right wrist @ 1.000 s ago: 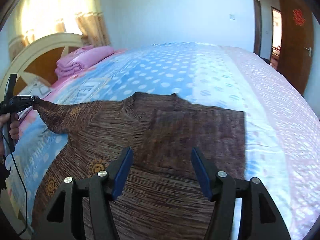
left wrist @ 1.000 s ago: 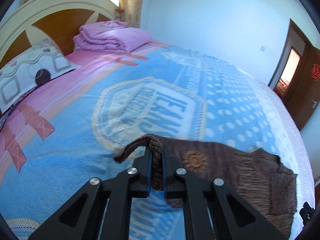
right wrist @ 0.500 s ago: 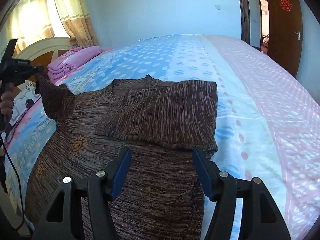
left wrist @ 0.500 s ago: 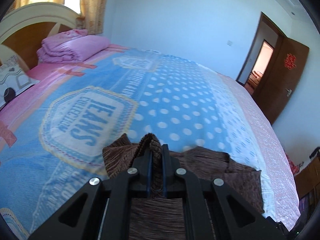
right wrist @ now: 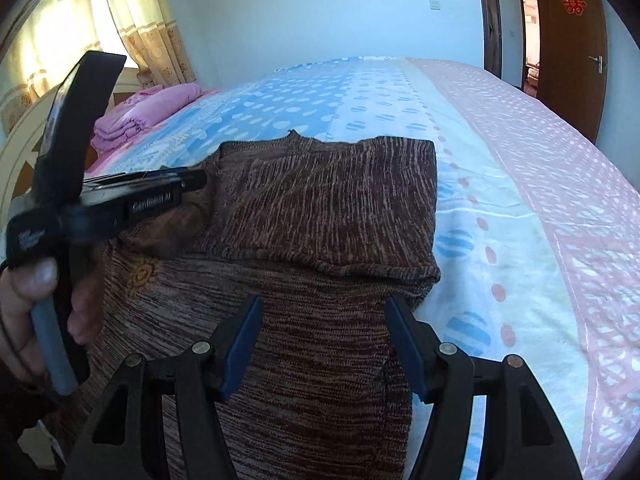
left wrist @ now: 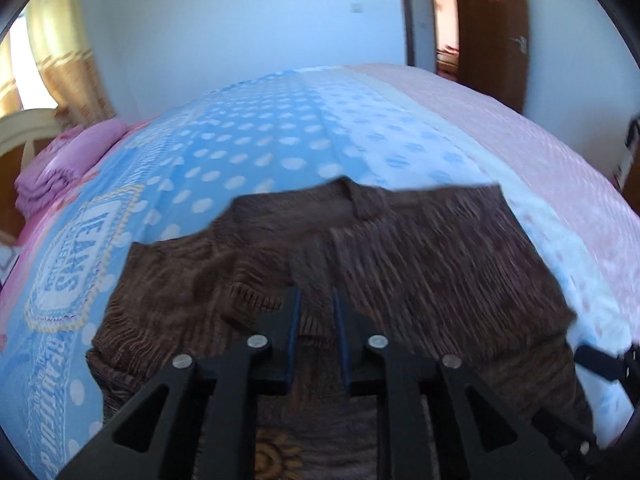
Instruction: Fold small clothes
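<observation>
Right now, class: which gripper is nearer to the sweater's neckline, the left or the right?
Left. The left gripper hangs over the sweater just beside its neckline, jaws opening. The right gripper hovers open over the sweater's lower body, well back from the neckline.

Bright daylight pours through the curtains (right wrist: 52,36) at the upper left, glaring nearly white there and giving the pale walls (right wrist: 320,4) a cool blue cast. The left wrist view is smeared with motion blur, streaking the brown sweater (left wrist: 420,248) and bedspread (left wrist: 280,152), while the right wrist view is sharp. Both are fisheye pictures, bending straight lines and darkening to black at the corners.
</observation>
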The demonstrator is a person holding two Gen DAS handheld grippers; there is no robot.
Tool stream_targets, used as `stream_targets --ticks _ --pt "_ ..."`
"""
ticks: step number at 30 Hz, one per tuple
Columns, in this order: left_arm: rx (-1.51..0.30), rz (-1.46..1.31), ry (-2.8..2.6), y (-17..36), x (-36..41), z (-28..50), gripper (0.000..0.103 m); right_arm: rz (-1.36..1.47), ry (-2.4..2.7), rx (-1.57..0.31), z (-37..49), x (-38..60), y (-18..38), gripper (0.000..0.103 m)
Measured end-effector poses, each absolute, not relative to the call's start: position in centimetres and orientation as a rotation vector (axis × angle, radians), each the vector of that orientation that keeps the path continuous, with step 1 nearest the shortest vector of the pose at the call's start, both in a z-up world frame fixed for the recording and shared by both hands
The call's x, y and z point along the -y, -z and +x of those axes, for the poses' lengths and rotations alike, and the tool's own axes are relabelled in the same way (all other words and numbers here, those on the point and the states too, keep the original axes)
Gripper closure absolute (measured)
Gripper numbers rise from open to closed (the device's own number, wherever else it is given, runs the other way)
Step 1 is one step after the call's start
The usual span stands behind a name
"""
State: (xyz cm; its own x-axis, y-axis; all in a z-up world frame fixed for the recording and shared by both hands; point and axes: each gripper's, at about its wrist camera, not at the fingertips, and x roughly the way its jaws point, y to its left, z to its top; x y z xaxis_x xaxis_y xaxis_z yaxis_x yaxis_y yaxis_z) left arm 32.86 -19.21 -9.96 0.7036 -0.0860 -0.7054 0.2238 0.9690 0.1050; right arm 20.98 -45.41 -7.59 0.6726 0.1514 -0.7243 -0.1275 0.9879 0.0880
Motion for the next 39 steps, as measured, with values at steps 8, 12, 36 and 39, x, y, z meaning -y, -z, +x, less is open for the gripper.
stream_targets --ticks 8,12,36,39 --pt "-0.594 0.325 0.071 8.1 11.4 28.5 0.031 0.049 -0.152 -0.793 20.7 45.4 7.8 0.038" --pt "-0.635 0.398 -0.175 10.5 3.9 30.3 0.031 0.012 -0.169 -0.776 21.4 43.2 6.5 0.038" --pt "-0.832 0.219 -0.296 15.3 -2.5 35.7 0.019 -0.260 0.003 -0.862 36.4 33.0 7.2 0.064" --pt "-0.814 0.242 -0.304 15.3 -2.0 35.4 0.018 -0.182 0.029 -0.893 37.3 35.9 6.8 0.064"
